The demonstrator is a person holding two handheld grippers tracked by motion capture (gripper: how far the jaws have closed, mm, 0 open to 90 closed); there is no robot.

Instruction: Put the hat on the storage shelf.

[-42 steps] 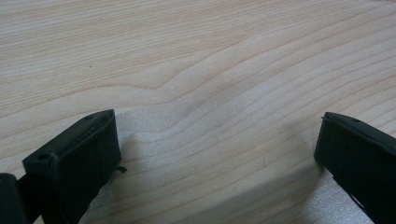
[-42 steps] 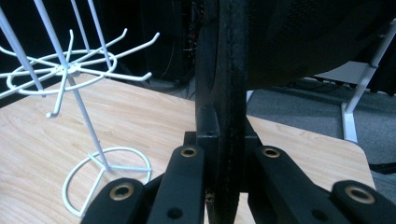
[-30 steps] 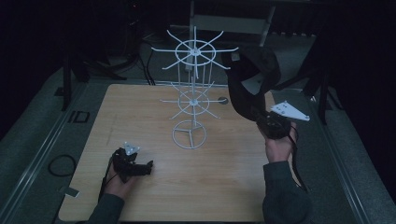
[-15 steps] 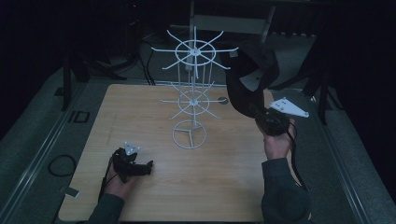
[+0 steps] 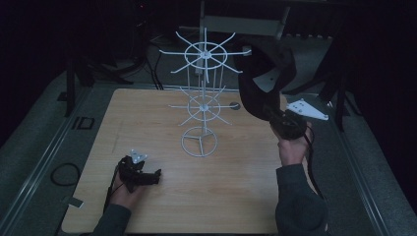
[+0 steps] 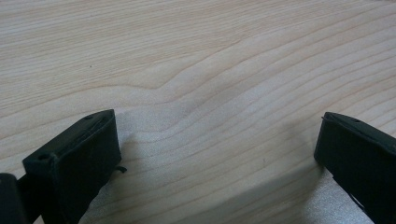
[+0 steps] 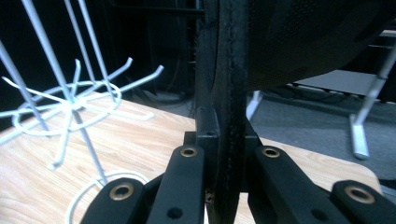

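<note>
In the high view, the right gripper (image 5: 275, 117) holds a black cap (image 5: 265, 78) up just right of the white wire rack (image 5: 202, 98), near its top hooks. The left gripper (image 5: 147, 176) rests on the wooden table (image 5: 147, 118), in front of the rack and to its left.

In the left gripper view, its jaws stand wide apart over bare wood.

In the right gripper view, the jaws are clamped on the cap's (image 7: 229, 93) edge, the rack (image 7: 74, 107) at left.
</note>
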